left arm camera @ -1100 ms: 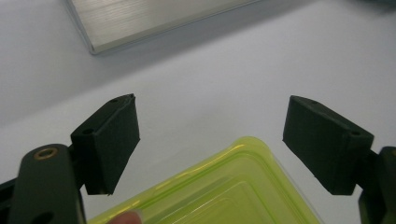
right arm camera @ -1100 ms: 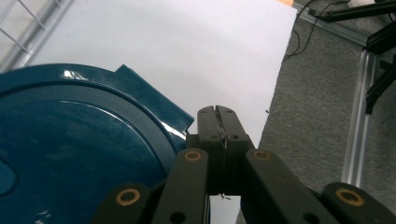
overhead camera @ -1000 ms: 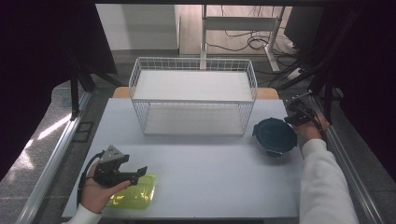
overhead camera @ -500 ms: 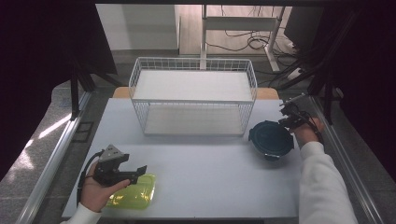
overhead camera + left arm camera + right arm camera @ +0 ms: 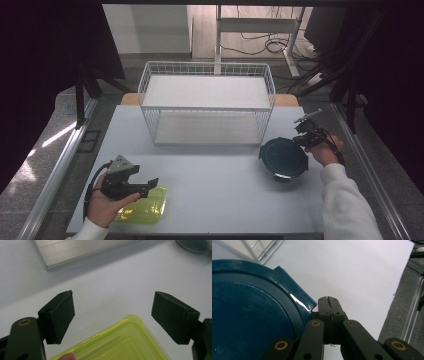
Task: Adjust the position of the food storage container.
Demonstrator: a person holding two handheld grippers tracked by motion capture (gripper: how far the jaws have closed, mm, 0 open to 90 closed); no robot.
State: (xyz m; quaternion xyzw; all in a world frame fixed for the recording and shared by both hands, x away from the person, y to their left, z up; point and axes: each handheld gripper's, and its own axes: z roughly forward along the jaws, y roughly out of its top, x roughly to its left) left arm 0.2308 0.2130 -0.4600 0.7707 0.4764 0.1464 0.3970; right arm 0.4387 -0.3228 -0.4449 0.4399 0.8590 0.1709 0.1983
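I take the white wire basket (image 5: 207, 102) at the back of the white table (image 5: 220, 200) as my landmark. My right gripper (image 5: 303, 136) sits off the basket's front right corner, and its jaws are clenched tight together with nothing pinched between them; in the right gripper view the closed tips (image 5: 329, 305) lie just beside a corner tab of the dark blue round lid (image 5: 249, 312), pressed against its rim or very near it, I cannot tell which. That blue lid (image 5: 283, 158) lies flat on the table just in front of the basket's right end, between the basket and my right sleeve. My left gripper (image 5: 148, 184) is well in front of the basket's left end, near the table's front edge, with its jaws released and spread wide. It hovers over the yellow-green lid (image 5: 142, 210), which lies flat on the table; in the left gripper view that lid's rounded corner (image 5: 125, 340) sits between my open pads (image 5: 60, 315) without touching them.
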